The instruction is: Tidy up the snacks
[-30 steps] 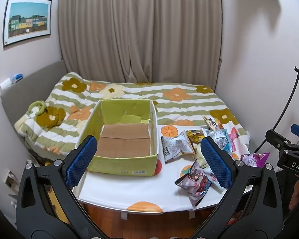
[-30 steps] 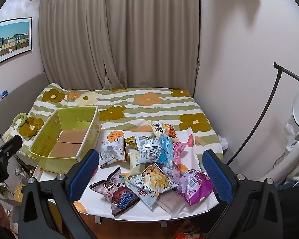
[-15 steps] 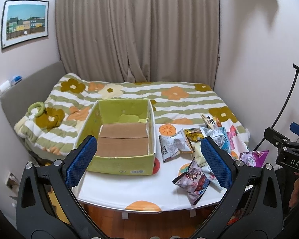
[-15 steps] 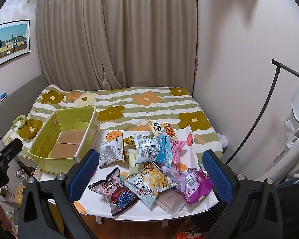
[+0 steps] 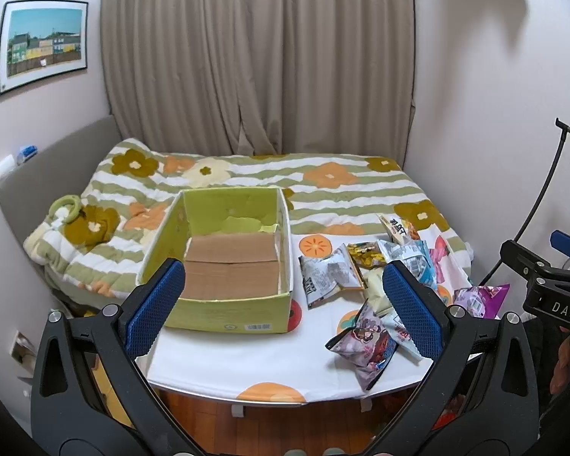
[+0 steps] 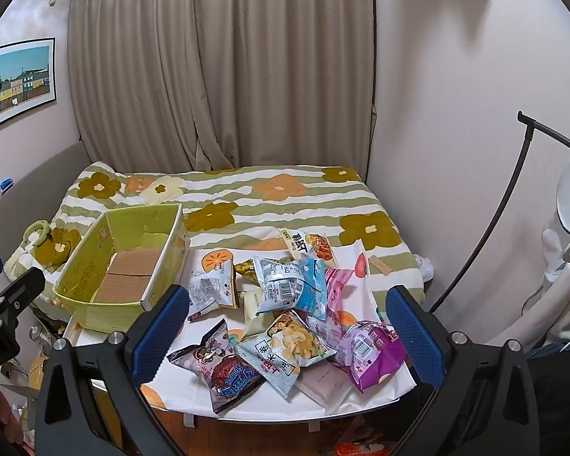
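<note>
Nearest: left gripper (image 5: 283,306) spread wide, gripping nothing, above the near edge of the table (image 5: 247,357); right gripper (image 6: 287,328) just as wide and empty, framing the snack packets (image 6: 285,319). Heaped on the table's right half, overlapping one another, purple bag (image 6: 372,353) at the near right corner. Left of the heap, apart from it: green box (image 5: 224,258), bare cardboard floor. Beyond: flowered bed (image 5: 323,190), then curtain (image 5: 262,60)

Lime-green box (image 5: 224,315), purple snack bag (image 6: 372,357), flower-striped bedspread (image 6: 285,205)
</note>
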Tool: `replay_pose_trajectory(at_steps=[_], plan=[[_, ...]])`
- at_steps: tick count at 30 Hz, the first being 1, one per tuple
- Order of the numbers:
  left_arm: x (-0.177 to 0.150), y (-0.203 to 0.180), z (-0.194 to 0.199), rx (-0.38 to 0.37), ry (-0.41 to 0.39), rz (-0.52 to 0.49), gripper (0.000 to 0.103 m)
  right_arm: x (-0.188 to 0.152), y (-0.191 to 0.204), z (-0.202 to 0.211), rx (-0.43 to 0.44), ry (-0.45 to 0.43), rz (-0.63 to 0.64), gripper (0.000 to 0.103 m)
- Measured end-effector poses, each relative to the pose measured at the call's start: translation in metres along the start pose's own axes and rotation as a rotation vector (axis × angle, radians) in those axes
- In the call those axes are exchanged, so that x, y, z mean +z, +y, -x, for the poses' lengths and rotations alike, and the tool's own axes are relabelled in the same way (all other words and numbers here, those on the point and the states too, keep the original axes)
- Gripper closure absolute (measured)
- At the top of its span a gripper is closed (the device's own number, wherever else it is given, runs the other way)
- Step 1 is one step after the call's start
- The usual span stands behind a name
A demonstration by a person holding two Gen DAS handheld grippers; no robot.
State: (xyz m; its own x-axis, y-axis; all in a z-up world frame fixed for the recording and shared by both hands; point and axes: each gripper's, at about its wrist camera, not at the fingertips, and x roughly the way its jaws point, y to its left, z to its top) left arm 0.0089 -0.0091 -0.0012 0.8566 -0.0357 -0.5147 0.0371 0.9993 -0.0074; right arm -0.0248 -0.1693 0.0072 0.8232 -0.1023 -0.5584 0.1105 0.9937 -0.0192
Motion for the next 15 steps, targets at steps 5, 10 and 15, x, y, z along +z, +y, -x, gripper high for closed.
replay_pose_trajectory(at_steps=[5,10,15], plan=[[-0.0003,-0.0006,-0.0003,0.001,0.000,-0.001,0.000,0.0022,-0.0002,-0.0007,-0.001,-0.001,0.002,0.000],[-0.0001,-0.0006,-0.0005,0.001,-0.002,-0.001,0.000,0.0059,0.0022,-0.0017,-0.003,0.002,0.004,0.000],[0.0002,-0.0016,-0.0012,0.000,0.001,0.000,0.000,0.0064,0.0022,-0.0020,-0.003,0.004,0.004,0.000]])
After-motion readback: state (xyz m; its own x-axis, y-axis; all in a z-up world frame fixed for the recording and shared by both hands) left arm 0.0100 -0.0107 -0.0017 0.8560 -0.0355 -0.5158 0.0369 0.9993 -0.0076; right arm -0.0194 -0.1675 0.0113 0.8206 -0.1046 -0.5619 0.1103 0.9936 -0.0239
